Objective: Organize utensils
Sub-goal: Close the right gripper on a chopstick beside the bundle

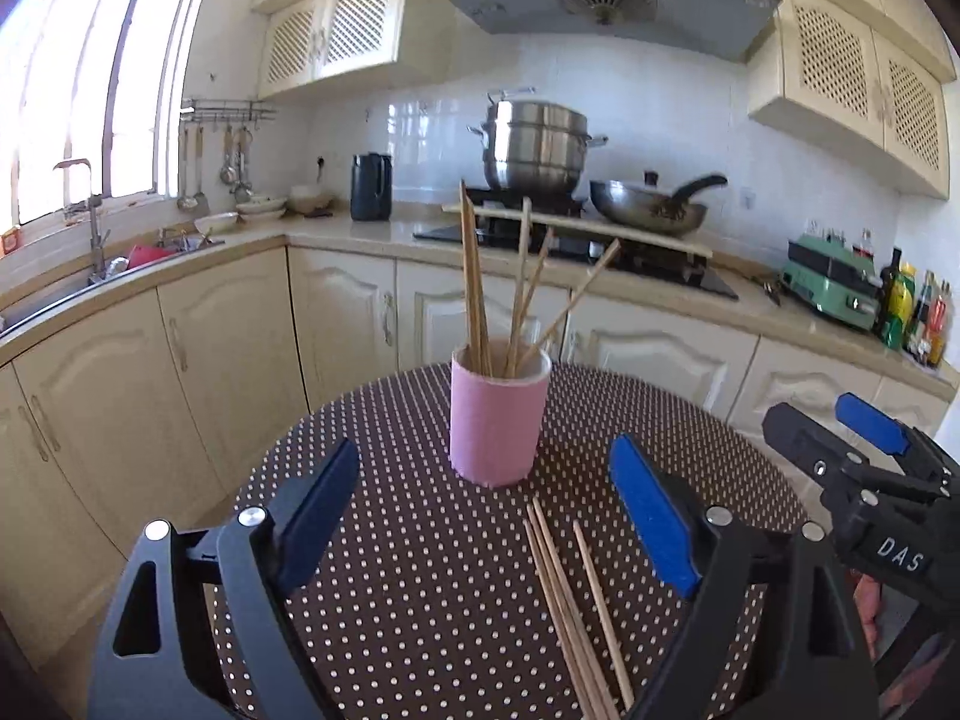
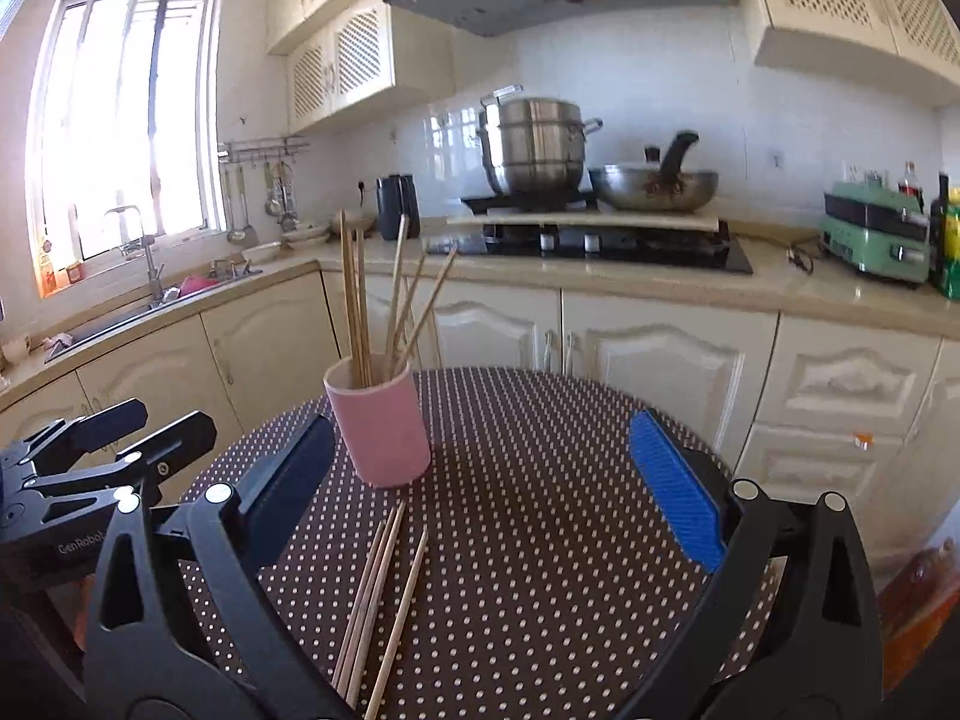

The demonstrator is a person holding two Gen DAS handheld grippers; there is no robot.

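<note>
1. Framing the near edge of each wrist view, the left gripper (image 1: 486,516) and the right gripper (image 2: 498,492) both stood spread wide, black angular arms tipped with ribbed blue pads (image 2: 675,495), nothing between them.
2. Lying loose on the table (image 1: 420,540) at about 5 o'clock from the cup were several thin, straight wooden chopsticks (image 1: 570,606), pale and matte, bunched nearly parallel with one a little apart.
3. Covering the round table was a dark brown cloth, dotted evenly with small white spots.
4. Standing upright past the loose sticks was a pink cylindrical cup (image 1: 498,420) with a dull, faintly textured wall and a pale inner rim.
5. Leaning inside it were more chopsticks (image 1: 516,288), fanned out toward 12 and 1 o'clock.
6. Beyond, at 12 o'clock, cream panelled cabinets carried a glossy counter with a stacked steel steamer pot (image 1: 534,147) and a shiny wok (image 1: 648,207).
</note>
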